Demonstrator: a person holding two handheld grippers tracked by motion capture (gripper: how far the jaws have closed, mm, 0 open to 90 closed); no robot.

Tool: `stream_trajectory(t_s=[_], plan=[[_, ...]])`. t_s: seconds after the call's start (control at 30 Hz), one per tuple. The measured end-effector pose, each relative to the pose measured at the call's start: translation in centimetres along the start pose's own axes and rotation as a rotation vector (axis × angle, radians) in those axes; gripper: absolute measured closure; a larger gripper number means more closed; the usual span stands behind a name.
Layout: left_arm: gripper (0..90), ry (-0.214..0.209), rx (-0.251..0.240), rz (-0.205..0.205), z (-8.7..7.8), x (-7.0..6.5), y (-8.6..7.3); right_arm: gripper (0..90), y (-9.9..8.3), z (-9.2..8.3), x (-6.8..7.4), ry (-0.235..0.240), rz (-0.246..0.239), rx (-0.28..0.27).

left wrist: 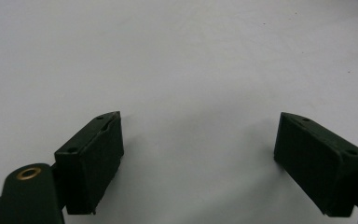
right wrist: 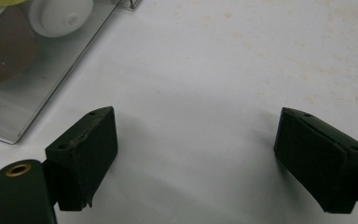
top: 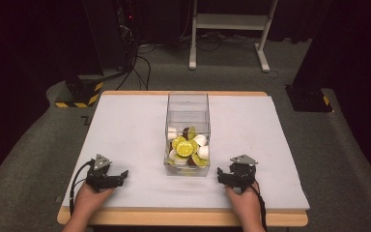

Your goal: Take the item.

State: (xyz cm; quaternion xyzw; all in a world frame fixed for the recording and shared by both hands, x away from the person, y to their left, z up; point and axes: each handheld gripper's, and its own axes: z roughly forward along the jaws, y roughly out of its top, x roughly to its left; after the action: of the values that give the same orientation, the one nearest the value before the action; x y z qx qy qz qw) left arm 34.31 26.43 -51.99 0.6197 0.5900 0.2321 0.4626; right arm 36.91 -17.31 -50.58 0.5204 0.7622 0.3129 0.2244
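Note:
A clear plastic box (top: 187, 104) stands upright in the middle of the white table (top: 125, 125); its lower part holds yellow-green lime-like slices (top: 184, 148), white round pieces (top: 202, 152) and a dark brown piece (top: 186, 131). My left gripper (top: 121, 177) rests near the front left of the table, jaws wide apart and empty over bare table (left wrist: 198, 144). My right gripper (top: 221, 175) rests at the front right, just right of the box's near corner, open and empty (right wrist: 196, 144). In the right gripper view the box wall (right wrist: 23, 112) lies at the upper left with a white piece (right wrist: 60, 16) behind it.
The table's wooden front edge (top: 183, 217) runs just before the person's hands. Beyond the table are a dark floor, cables, a white frame's legs (top: 263, 53) and a yellow-black striped base (top: 77, 96). Bare table surface lies on both sides of the box.

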Motion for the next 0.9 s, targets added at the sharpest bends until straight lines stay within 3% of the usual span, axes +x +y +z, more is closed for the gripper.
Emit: stream_trajectory(t_s=[0.9], plan=[[15.7,0.000,0.003,0.006,-0.01,0.05,0.02,14.5,0.04,-0.07,-0.08,0.009,0.004,-0.001]])
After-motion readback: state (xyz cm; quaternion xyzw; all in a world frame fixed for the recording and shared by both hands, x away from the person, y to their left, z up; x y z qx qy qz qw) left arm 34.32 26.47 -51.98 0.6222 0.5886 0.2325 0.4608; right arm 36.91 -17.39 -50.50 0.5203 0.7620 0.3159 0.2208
